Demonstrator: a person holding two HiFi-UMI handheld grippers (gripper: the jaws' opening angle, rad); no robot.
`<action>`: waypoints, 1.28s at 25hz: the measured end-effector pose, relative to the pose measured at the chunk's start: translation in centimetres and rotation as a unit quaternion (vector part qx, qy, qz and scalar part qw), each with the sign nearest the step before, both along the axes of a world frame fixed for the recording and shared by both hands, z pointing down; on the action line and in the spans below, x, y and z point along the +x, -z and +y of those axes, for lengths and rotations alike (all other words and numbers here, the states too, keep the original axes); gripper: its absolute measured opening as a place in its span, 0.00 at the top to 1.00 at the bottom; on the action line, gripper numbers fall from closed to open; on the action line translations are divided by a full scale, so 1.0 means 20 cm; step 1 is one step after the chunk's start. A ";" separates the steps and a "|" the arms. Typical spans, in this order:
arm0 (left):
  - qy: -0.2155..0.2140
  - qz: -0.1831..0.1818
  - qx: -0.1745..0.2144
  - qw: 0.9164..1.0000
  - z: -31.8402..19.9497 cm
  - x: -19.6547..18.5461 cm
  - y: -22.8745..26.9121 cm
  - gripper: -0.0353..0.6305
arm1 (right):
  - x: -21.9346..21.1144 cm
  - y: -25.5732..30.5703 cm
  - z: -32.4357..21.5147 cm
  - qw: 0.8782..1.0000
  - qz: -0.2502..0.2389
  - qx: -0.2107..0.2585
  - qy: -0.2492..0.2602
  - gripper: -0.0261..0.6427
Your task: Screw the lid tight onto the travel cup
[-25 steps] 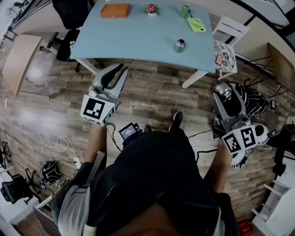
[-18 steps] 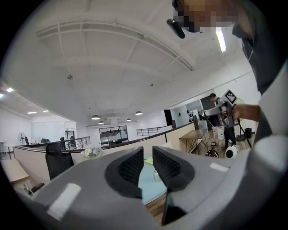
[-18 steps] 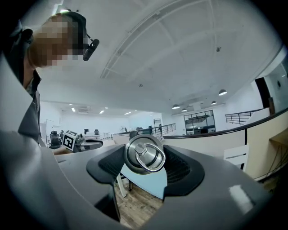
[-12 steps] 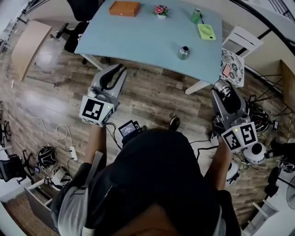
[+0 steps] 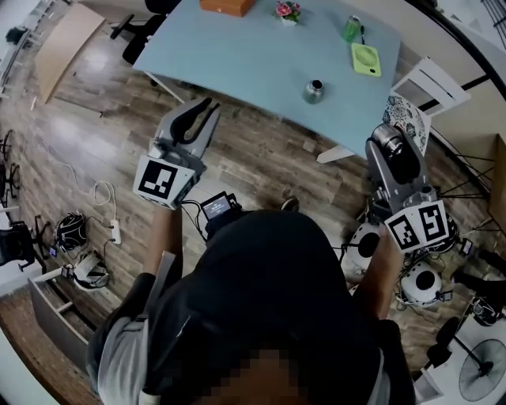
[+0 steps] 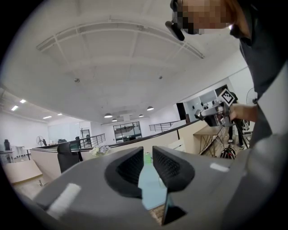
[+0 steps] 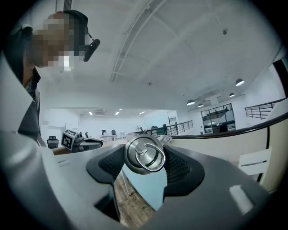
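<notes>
The steel travel cup stands upright on the light blue table, well ahead of both grippers. Its round steel lid, with a ring handle on top, sits between the jaws of my right gripper, which is shut on it. In the head view the lid shows at the tip of that gripper, over the wooden floor to the right of the table. My left gripper hangs over the floor before the table edge. Its jaws are shut with nothing between them.
On the table's far side are an orange box, a flower pot, a green can and a green pad. A white chair stands at the table's right end. Cables and gear lie on the floor at left and right.
The head view has swung, so the table and cup now sit higher and further right. Both grippers keep their pose, and the lid stays in the right one.
</notes>
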State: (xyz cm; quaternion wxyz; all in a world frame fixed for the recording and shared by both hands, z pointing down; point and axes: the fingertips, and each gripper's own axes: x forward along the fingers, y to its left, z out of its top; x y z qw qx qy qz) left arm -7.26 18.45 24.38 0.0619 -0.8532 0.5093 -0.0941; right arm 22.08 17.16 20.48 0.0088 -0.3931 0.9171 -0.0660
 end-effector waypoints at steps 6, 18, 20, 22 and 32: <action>0.025 -0.002 -0.005 1.000 -0.03 0.15 0.02 0.76 | 0.14 -0.02 -0.10 1.000 -0.006 0.000 0.026 0.57; 0.004 -0.015 -0.018 1.000 -0.11 0.28 -0.02 0.76 | 0.24 -0.08 -0.13 1.000 -0.017 -0.016 0.016 0.57; -0.012 -0.013 -0.020 1.000 -0.15 0.30 -0.04 0.76 | 0.24 -0.09 -0.13 1.000 -0.016 -0.019 0.007 0.57; -0.030 -0.010 -0.021 0.999 -0.22 0.32 -0.05 0.76 | 0.24 -0.09 -0.14 1.000 -0.015 -0.022 -0.005 0.57; -0.129 0.002 -0.002 0.992 -0.65 0.36 0.02 0.76 | 0.19 -0.07 -0.27 0.995 -0.012 -0.021 -0.093 0.57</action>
